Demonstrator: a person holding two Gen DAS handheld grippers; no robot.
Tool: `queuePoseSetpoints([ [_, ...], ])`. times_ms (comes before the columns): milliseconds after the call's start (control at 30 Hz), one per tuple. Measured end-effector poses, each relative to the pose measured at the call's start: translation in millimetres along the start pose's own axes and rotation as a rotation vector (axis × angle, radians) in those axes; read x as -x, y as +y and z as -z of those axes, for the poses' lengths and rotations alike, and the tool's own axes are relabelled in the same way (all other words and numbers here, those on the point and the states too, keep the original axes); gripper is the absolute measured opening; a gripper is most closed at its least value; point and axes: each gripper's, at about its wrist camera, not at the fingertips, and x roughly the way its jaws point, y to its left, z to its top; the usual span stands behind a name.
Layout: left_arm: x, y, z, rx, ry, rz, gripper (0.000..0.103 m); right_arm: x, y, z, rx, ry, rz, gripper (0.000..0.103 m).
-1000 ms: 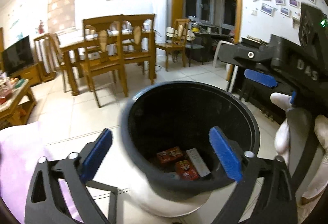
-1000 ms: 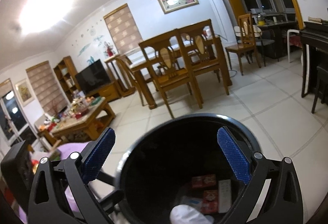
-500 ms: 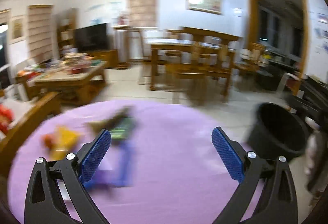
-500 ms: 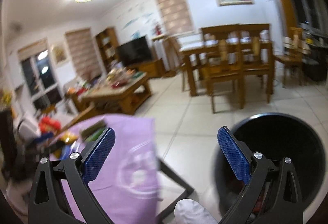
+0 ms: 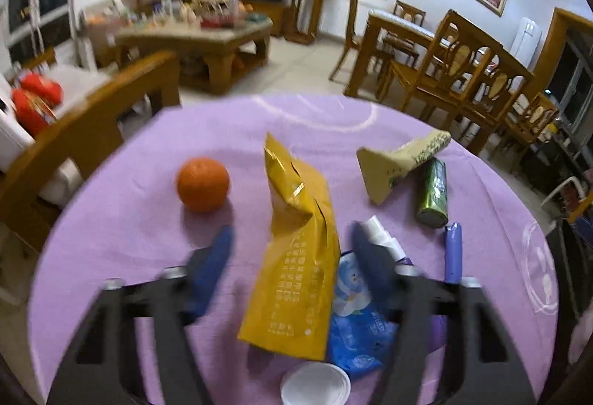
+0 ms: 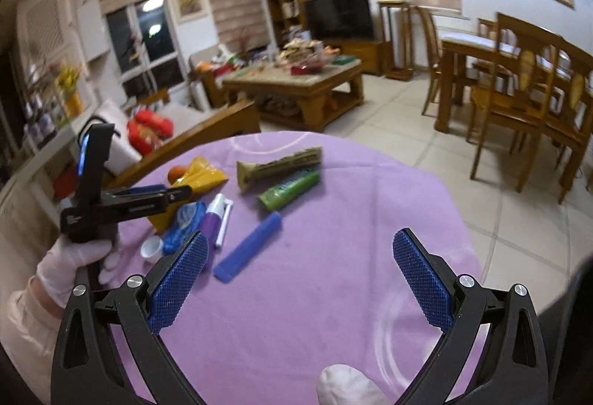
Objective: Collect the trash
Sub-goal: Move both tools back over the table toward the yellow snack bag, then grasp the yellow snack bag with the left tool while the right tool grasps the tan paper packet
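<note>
left claw [image 5: 291,258]: motion-blurred | blue wrapper [image 5: 355,323]: partly under yellow bag [image 5: 296,264] | white cup [image 5: 315,384]: edge-cropped

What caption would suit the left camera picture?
Open left claw straddling a yellow snack bag among litter on the purple table.

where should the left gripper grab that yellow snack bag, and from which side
Probably the crumpled upper neck of the yellow snack bag, from straight above. The bag lies flat on the purple tablecloth with its torn top puckered upward, giving the open left gripper a raised fold to pinch; its jaws already straddle the bag.
</note>
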Motion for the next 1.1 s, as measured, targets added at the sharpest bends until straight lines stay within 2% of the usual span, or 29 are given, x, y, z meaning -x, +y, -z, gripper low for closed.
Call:
queuePoseSetpoints([
  [133,-7.7,7.7,3.2,0.029,0.027,0.021,0.033,-39.1,17.0,-28.7,0.076,0.043,0.0,0.099],
  [167,-7.7,10.6,3.5,0.033,0.029,0.018,0.02,-49.8,21.6,-35.2,0.101,0.05,0.005,0.099],
  [200,-7.8,10.8,4.7,0.039,0.033,0.022,0.013,-61.3,24.0,-41.4,0.122,0.054,0.008,0.099],
  [267,-8.3,16.1,5.5,0.057,0.028,0.042,0.008,-80.2,26.6,-49.6,0.204,0.06,0.02,0.098],
  [333,-7.8,21.0,4.7,0.061,0.018,0.058,0.006,-98.1,36.4,-58.2,0.289,0.073,0.04,0.086],
  [433,-6.0,25.0,0.3,0.075,-0.013,0.081,0.006,-129.2,45.7,-63.1,0.419,0.137,0.075,0.069],
  [533,2.1,31.9,0.0,0.112,-0.048,0.114,0.006,-160.7,56.2,-67.6,0.566,0.183,0.112,0.06],
  [667,7.1,34.2,2.3,0.131,-0.07,0.141,0.006,-197.1,60.4,-61.1,0.706,0.265,0.107,0.055],
  [767,6.2,35.3,-0.6,0.142,-0.07,0.152,0.006,-215.3,65.2,-55.1,0.771,0.296,0.099,0.045],
  [867,6.1,36.3,-1.7,0.142,-0.07,0.154,0.006,-226.3,69.0,-58.3,0.776,0.314,0.076,0.037],
  [933,6.2,37.3,-2.7,0.141,-0.072,0.154,0.006,-230.3,73.6,-57.9,0.794,0.313,0.072,0.028],
  [1100,6.7,38.4,-2.8,0.148,-0.073,0.157,0.006,-233.7,84.4,-49.5,0.827,0.296,0.09,0.017],
])
